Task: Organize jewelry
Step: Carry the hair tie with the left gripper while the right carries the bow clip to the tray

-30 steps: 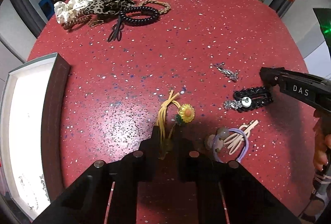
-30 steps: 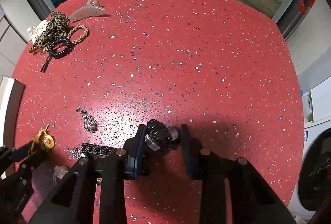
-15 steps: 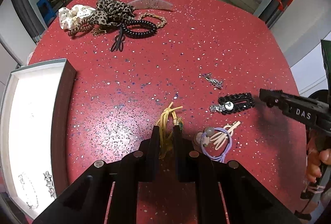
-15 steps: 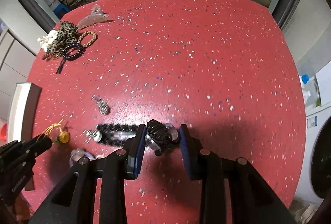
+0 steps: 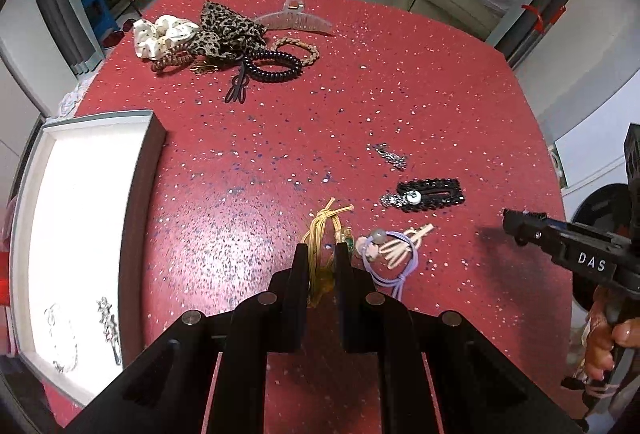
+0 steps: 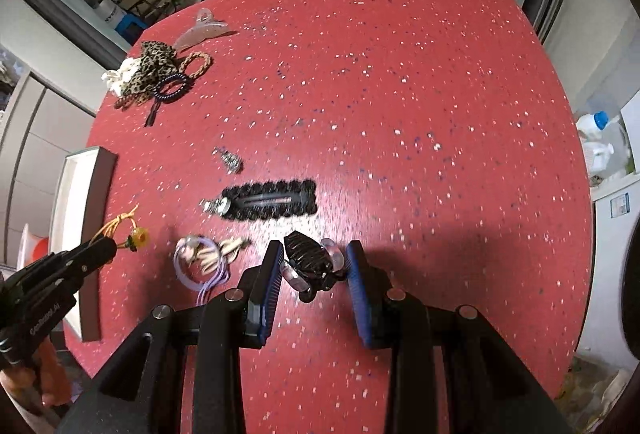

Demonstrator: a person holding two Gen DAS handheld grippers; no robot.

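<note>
Both my grippers have lifted since a second ago: my left gripper point(image 5: 323, 261) is clenched on the yellow flower hair tie point(image 5: 322, 234), my right gripper point(image 6: 315, 265) carries a black claw clip point(image 6: 309, 260) between its fingers. The clip sits skewed and may drop onto the red table point(image 6: 400, 93); the tie's dangling flower point(image 6: 141, 236) could snag the white jewelry box point(image 5: 156, 137) rim.

The tabletop point(image 5: 400, 81) was red with pale speckles; one scrunchie point(image 5: 224, 29) was leopard-print, another point(image 5: 160, 33) cream with dark dots.
</note>
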